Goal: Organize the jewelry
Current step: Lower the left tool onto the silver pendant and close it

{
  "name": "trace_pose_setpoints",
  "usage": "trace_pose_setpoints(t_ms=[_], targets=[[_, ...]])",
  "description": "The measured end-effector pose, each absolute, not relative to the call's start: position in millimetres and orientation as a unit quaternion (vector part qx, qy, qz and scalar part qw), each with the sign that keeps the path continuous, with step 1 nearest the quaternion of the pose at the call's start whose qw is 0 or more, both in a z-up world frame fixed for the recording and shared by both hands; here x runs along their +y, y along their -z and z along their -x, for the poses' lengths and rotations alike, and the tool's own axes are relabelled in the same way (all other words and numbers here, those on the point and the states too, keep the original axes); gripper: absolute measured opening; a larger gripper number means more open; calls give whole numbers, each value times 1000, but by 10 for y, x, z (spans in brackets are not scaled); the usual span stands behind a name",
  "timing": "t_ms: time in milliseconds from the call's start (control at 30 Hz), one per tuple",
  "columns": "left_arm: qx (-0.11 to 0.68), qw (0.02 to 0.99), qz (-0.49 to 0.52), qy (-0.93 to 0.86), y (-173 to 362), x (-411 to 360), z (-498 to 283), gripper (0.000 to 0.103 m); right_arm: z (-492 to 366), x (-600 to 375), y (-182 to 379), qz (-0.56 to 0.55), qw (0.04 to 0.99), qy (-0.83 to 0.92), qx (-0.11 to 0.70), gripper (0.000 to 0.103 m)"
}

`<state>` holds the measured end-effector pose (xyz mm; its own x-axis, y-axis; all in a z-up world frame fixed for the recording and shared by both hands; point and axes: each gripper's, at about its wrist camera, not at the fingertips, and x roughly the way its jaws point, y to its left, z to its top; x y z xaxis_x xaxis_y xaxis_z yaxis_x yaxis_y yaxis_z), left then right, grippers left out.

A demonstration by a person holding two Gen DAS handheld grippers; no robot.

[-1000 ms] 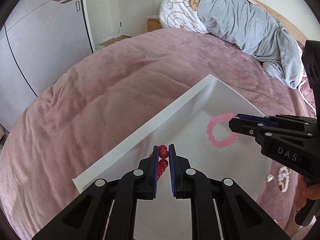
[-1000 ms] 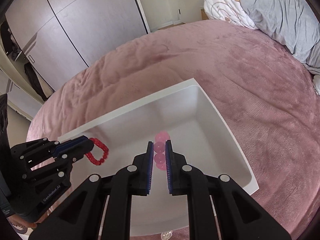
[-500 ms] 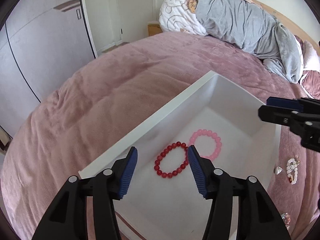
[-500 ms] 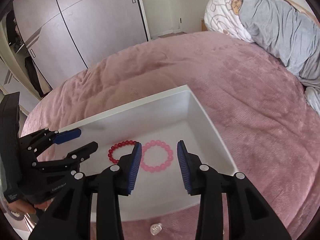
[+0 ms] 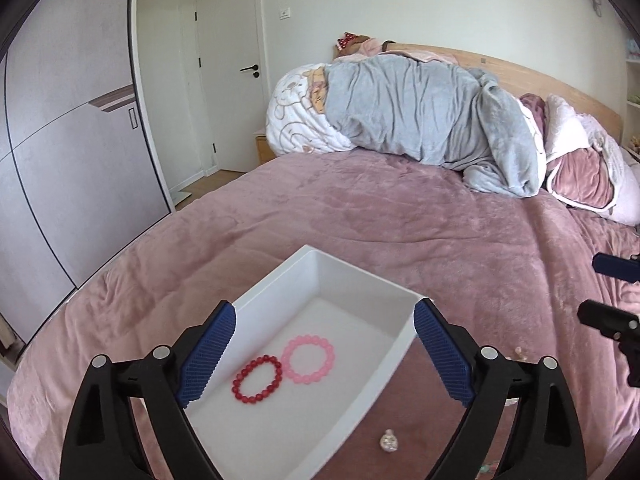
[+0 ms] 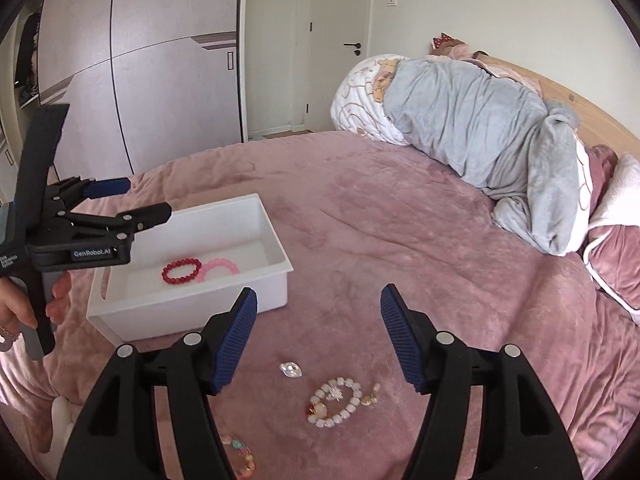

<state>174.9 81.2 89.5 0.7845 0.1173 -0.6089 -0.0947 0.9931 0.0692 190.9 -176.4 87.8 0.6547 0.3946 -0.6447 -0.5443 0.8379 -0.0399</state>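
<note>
Pink plush bed cover (image 6: 400,240) carries everything. A second ago each claw was pinched on a bracelet inside the white plastic bin (image 5: 404,332); both have let go and pulled back, jaws just been opening. Left claw (image 5: 325,354) is spread wide with nothing gripped, its blue pads (image 5: 208,356) framing the bin from above. Right claw (image 6: 314,338) is about half spread and empty, over open cover.

Red bead bracelet (image 5: 257,378) and pink bead bracelet (image 5: 307,358) lie flat on the bin floor, touching, the pink one at 2 o'clock of the red.

Readable text: "GenRobot.AI" on the left claw's body in the right wrist view. A hand (image 6: 24,304) grips its handle.

Loose on the cover at 5 o'clock of the bin: clear faceted gem (image 6: 291,369), white bead bracelet with gold charms (image 6: 338,402), pastel multicolour bracelet (image 6: 240,454) near the bottom edge, partly hidden.

Clearance: the bin's near right corner sits just beside the gem; open cover runs to the grey blanket roll (image 6: 480,128) at 1 o'clock.
</note>
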Motion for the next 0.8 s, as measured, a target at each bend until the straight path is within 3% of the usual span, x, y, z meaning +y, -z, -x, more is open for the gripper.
trace_pose_setpoints(t_ms=[267, 800], targets=[[319, 947, -26, -14, -712, 257, -1522, 92, -1758, -2038, -349, 75, 891, -271, 356, 61], [386, 918, -89, 12, 496, 130, -1368, 92, -2002, -1766, 574, 104, 831, -298, 459, 51]])
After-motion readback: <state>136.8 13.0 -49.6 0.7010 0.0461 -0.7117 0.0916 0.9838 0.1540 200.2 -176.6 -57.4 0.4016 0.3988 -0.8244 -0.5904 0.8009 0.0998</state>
